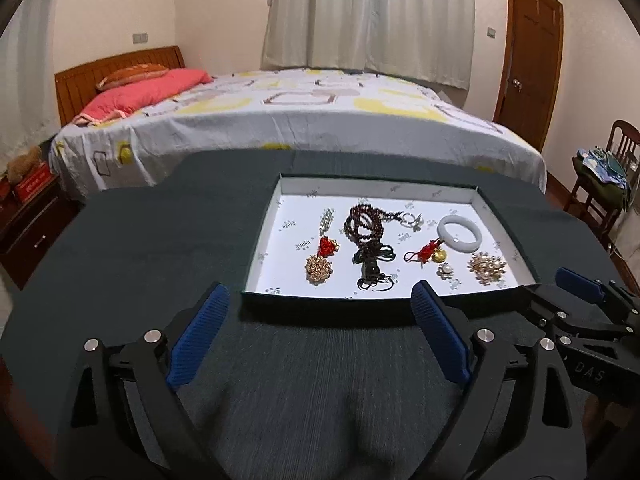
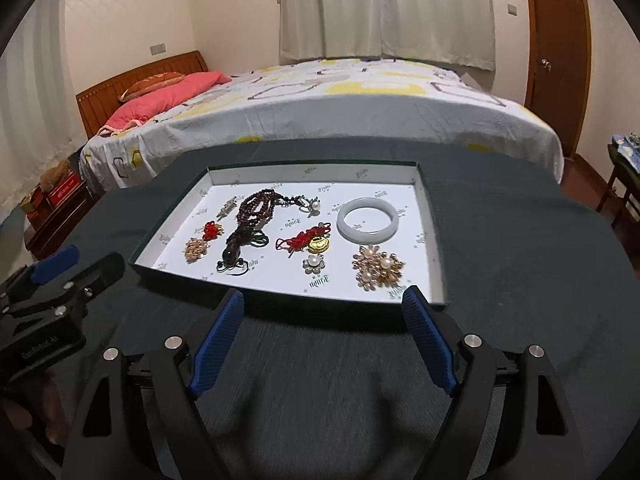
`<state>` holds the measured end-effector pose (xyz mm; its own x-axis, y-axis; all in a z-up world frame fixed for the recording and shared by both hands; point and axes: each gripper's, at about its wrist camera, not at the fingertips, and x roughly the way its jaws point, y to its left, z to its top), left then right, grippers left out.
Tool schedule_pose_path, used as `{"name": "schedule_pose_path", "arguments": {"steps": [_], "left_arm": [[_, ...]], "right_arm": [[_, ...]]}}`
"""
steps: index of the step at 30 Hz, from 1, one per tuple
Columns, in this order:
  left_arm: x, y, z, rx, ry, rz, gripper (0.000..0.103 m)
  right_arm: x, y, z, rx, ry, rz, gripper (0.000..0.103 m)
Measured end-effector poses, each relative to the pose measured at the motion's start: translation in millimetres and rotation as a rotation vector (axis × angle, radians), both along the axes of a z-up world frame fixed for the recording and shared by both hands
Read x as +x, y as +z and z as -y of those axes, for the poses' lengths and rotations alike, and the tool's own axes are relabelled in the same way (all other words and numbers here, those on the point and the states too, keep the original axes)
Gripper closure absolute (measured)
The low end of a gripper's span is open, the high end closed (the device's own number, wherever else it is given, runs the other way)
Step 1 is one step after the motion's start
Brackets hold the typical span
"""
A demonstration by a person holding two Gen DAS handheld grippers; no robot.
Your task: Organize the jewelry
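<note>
Jewelry tray (image 1: 508,236) just beyond both grippers' wide, empty jaws

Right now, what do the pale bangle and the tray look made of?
Pale bangle: looks like polished stone, perhaps jade, or glass, milky, translucent and glossy. Tray: seems to be printed cardboard, with thin folded walls, white logo lining and dark green outside.

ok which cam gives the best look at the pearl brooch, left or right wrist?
Right wrist: the pearl brooch sits large and near in the tray's right front corner, its pearls distinct. Left wrist shows the same brooch smaller and off to the right, still unobstructed, with less detail.
</note>
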<state>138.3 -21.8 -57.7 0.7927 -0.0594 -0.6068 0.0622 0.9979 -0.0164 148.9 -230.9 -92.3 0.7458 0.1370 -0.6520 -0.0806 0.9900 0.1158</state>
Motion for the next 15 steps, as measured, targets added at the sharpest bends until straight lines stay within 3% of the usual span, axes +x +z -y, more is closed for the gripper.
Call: {"name": "schedule_pose_path", "arguments": {"steps": [15], "left_arm": [[-70, 44, -8, 0.005, 0.051, 0.066, 0.008]], "right_arm": [[-69, 56, 11, -0.001, -0.029, 0.111, 0.021]]}}
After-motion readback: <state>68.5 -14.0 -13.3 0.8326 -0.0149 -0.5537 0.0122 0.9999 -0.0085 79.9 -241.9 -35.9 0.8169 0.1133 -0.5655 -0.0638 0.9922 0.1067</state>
